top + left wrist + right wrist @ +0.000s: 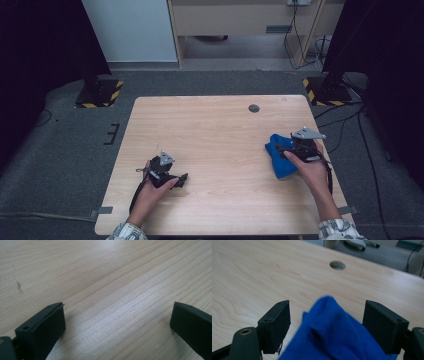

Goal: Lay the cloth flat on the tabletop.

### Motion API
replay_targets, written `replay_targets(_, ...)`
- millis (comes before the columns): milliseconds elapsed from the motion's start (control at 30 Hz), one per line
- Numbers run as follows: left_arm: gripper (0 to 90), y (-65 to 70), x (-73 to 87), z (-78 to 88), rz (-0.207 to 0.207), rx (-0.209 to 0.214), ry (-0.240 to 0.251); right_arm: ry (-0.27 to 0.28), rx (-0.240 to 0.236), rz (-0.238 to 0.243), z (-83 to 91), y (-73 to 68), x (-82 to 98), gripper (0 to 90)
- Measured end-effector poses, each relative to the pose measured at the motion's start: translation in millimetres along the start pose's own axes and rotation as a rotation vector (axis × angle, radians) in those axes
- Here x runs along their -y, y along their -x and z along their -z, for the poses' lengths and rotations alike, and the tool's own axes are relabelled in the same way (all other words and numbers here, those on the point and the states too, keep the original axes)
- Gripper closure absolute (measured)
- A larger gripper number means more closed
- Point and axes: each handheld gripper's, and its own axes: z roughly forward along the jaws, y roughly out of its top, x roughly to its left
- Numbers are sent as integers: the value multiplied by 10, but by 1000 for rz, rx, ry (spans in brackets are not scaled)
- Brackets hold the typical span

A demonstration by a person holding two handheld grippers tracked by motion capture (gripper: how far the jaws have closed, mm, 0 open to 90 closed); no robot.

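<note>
**Right tool lining up on the blue cloth**

While the left tool (172, 179) is resting idle at about 7 o'clock on the surface (210, 130), its jaws standing wide over bare wood, the right tool (327, 325) is working at the blue cloth (337, 330). The cloth is lying bunched at about 4 o'clock, near the right edge, and the right tool's jaws are standing wide on either side of a raised fold, not yet pinching it. To do this well, the person is probably needing to sink the jaws lower so that the pads are straddling a thick ridge of fabric, not just its tip, then close squarely. Gripping too high is risking a slip. A round hole (337, 265) is sitting well beyond the cloth at 12 o'clock.
</note>
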Motion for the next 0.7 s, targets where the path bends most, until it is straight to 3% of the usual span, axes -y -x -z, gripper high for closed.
replay_targets(33,0,0,0,0,0,0,0,0,0,0,0,0,0,222)
replay_targets(67,0,2,0,1,0,0,-1,-46,-7,-8,-98,21,96,210)
replay_targets(167,0,9,0,1,-1,1,-1,-83,-9,-16,-177,20,174,189)
replay_targets(200,0,13,1,2,-2,1,0,-121,-10,-20,-242,14,222,179)
replay_targets(233,0,13,1,2,-2,1,0,-121,-10,-20,-242,14,222,179)
replay_targets(367,0,18,1,1,-6,4,0,-187,-1,-34,-325,14,317,234)
replay_targets(467,0,18,1,1,-6,4,0,-178,-29,-70,-321,37,350,276)
replay_targets(533,0,19,1,1,-5,3,1,-163,-63,-125,-321,74,401,326)
replay_targets(600,0,25,1,1,-5,4,0,-131,-93,-131,-294,124,456,412)
replay_targets(633,0,25,1,1,-5,4,0,-131,-93,-131,-294,124,456,412)
replay_targets(700,0,28,1,2,-4,3,0,-129,-100,-148,-274,148,463,500)
